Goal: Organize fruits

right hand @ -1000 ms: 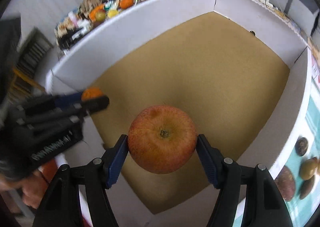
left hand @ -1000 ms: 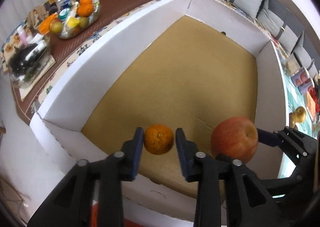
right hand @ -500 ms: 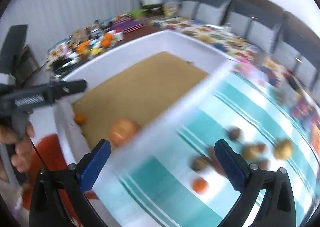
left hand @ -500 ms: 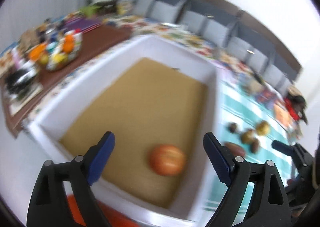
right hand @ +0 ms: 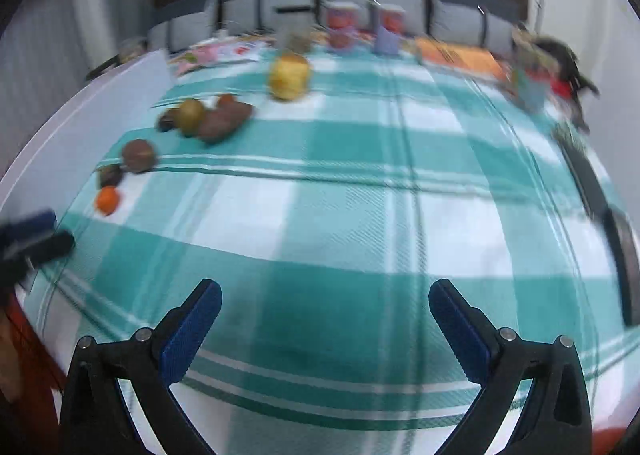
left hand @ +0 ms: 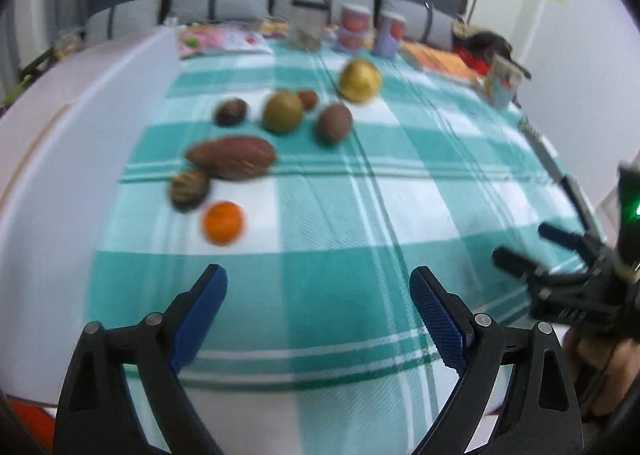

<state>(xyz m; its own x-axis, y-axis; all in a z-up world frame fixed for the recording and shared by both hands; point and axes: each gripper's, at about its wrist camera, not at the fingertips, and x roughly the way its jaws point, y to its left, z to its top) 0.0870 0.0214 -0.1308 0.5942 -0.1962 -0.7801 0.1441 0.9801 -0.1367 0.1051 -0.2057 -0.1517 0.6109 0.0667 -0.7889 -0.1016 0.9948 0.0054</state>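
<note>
Both of my tools were empty and spread wide: the left gripper (left hand: pixel 318 311) hung over the teal checked tablecloth (left hand: pixel 420 159) with nothing between its blue pads, and the right gripper (right hand: pixel 325 329) did the same further along the cloth. The fruits lay in a loose cluster on the far left of the cloth, beside the white box wall (left hand: pixel 52 143). Nearest my left tool was the small orange (left hand: pixel 222 222), with a brown round fruit (left hand: pixel 189 189) just beyond it and a long reddish-brown one (left hand: pixel 232 157) touching that. Further off sat a green-yellow fruit (left hand: pixel 282 112) and a golden one (left hand: pixel 359 80). I judged I was between loads, reaching for the next pick. The orange looked the natural target: the left tool needed to go forward and left, straddle it without nudging its neighbour, then close
</note>
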